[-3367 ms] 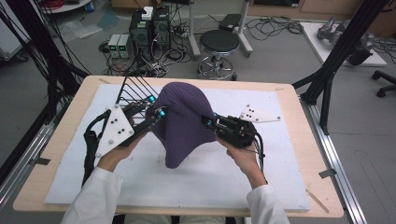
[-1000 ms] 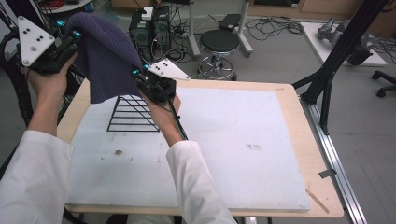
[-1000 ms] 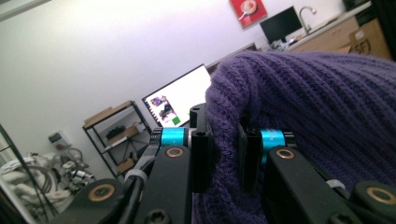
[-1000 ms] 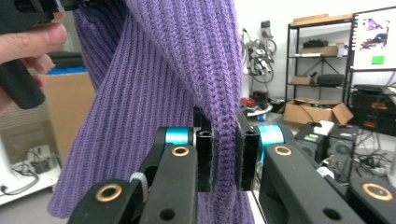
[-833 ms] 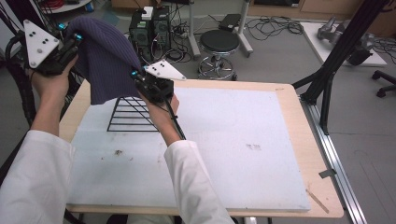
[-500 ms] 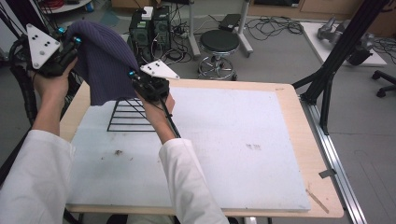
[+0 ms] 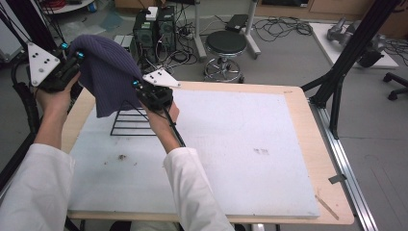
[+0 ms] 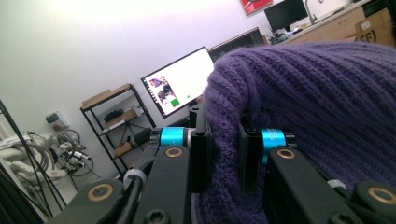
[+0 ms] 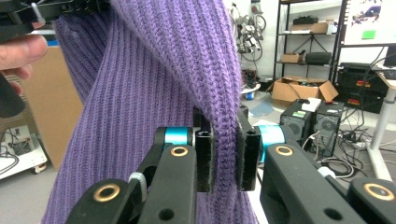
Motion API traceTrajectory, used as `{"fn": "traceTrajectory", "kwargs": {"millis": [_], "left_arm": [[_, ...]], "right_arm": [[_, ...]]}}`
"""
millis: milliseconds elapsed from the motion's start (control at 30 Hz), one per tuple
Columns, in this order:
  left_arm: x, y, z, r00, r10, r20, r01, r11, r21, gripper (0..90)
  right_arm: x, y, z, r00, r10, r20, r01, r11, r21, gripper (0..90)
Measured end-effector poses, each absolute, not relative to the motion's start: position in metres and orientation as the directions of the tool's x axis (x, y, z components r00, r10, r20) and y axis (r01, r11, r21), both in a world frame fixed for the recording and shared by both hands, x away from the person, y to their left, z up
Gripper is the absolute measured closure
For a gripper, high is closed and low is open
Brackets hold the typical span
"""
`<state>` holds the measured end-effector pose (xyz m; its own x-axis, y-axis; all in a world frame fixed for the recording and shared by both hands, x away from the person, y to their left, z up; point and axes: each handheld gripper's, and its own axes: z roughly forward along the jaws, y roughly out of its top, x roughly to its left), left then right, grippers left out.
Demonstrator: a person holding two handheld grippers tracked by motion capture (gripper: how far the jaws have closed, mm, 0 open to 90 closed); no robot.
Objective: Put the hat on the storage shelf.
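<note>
Purple ribbed knit beanie point(image 7: 103, 72), upper left of the high view, held off the worktop point(image 7: 231, 144) between two grippers. Its crown sits uppermost and to the left, its open hem hangs lower right; the long axis slopes from upper left down toward the frame's middle. Interior and hem opening are not visible; the fabric's lower edge drapes in front of the black wire rack point(image 7: 129, 122), hiding the rack's top.

Left hand-held gripper point(image 7: 72, 57), upper left: clenched on a fold of the knit, seen pinched between both pads in the left gripper view point(image 8: 223, 158). Its pads are largely buried in fabric.

Right hand-held gripper point(image 7: 139, 89), just right of the beanie's lower edge: likewise clamped on a ridge of knit, as in the right gripper view point(image 9: 223, 158).

Rack stands on the worktop's upper-left corner, directly beneath the beanie.
</note>
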<state>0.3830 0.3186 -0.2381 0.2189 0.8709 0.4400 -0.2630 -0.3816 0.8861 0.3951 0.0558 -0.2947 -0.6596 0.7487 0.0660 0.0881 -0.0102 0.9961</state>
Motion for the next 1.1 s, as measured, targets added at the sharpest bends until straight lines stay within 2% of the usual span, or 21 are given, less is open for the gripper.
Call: {"fn": "traceTrajectory", "kwargs": {"millis": [500, 600, 1100], "left_arm": [[0.38, 0.311, -0.259, 0.286, 0.84, 0.461, -0.249, -0.399, 0.882, 79.0], [0.379, 0.306, -0.263, 0.3, 0.825, 0.479, -0.244, -0.419, 0.875, 79.0], [0.371, 0.295, -0.276, 0.321, 0.792, 0.52, -0.225, -0.47, 0.854, 78.4]], "right_arm": [[0.393, 0.04, -0.316, -0.649, 0.757, 0.078, 0.129, 0.009, 0.992, 81.5], [0.39, 0.035, -0.322, -0.652, 0.756, 0.055, 0.123, 0.035, 0.992, 81.4], [0.388, 0.024, -0.342, -0.658, 0.751, 0.053, 0.164, 0.075, 0.984, 81.0]]}}
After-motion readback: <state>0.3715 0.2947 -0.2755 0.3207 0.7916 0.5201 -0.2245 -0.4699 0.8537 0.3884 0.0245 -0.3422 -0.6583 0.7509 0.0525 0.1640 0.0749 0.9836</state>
